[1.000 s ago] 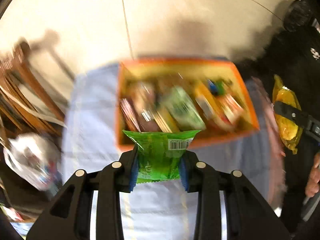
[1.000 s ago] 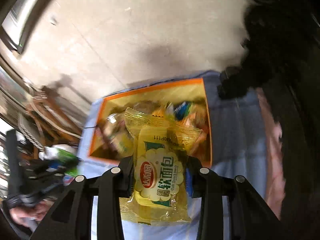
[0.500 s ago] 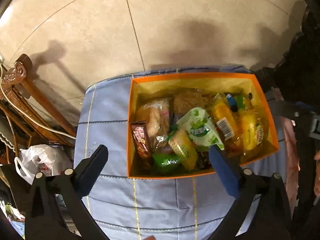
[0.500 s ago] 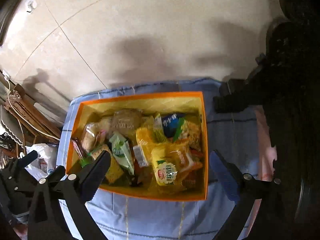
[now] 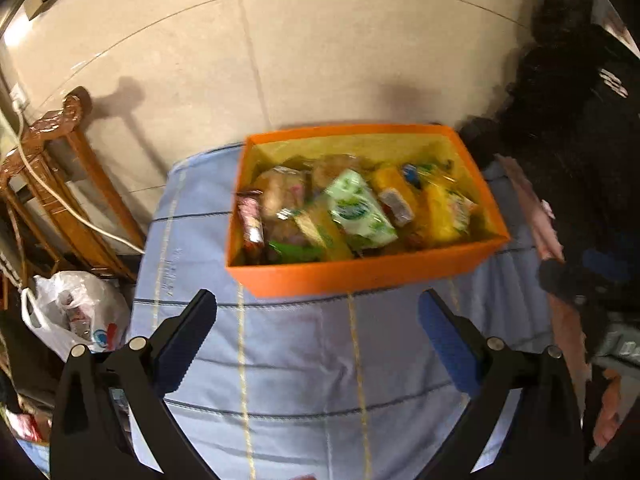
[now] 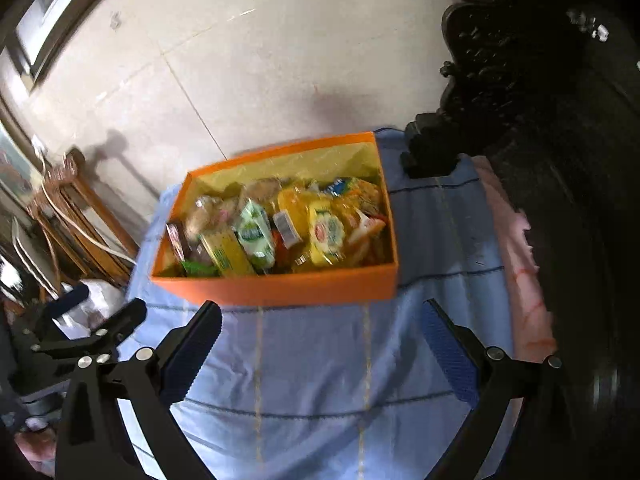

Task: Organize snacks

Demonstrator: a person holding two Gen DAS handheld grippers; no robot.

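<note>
A lived-in home is indicated. A floor of large pale beige tiles [image 5: 320, 60] fills the upper part of both views. At the left edge a carved, varnished brown wooden furniture frame [image 5: 60, 160] is seen, with a white electric cable [image 5: 80, 216] draped over it. Below it, at lower left, a white plastic shopping bag [image 5: 76, 312] sits on the floor. In the centre a light blue checked cloth [image 6: 340, 360] is spread, and dark carved wooden furniture [image 6: 520, 80] occupies the right side.
</note>
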